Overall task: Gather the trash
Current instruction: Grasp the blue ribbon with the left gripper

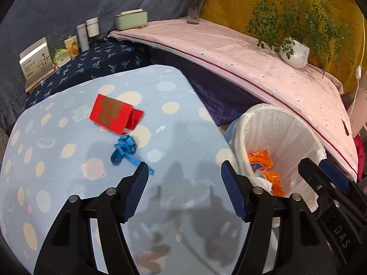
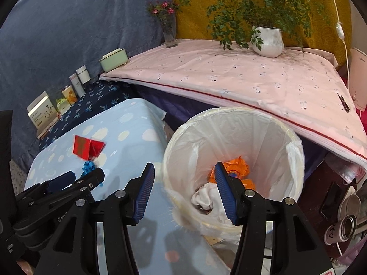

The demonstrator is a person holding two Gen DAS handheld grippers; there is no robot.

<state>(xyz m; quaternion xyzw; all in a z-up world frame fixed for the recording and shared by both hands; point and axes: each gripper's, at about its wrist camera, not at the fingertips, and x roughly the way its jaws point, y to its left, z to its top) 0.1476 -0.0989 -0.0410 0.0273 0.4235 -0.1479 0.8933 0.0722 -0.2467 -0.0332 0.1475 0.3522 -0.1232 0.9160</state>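
A red box with gold print lies on the light blue table, with a crumpled blue ribbon just in front of it. My left gripper is open and empty above the table, just short of the ribbon. A white lined trash bin stands right of the table and holds an orange wrapper and white tissue. My right gripper is open and empty over the bin's near rim. The box and the ribbon also show in the right wrist view.
A pink-covered table stands behind the bin with a white plant pot and a flower vase. Boxes and jars line a dark blue shelf at the back left. Cans sit at the far right.
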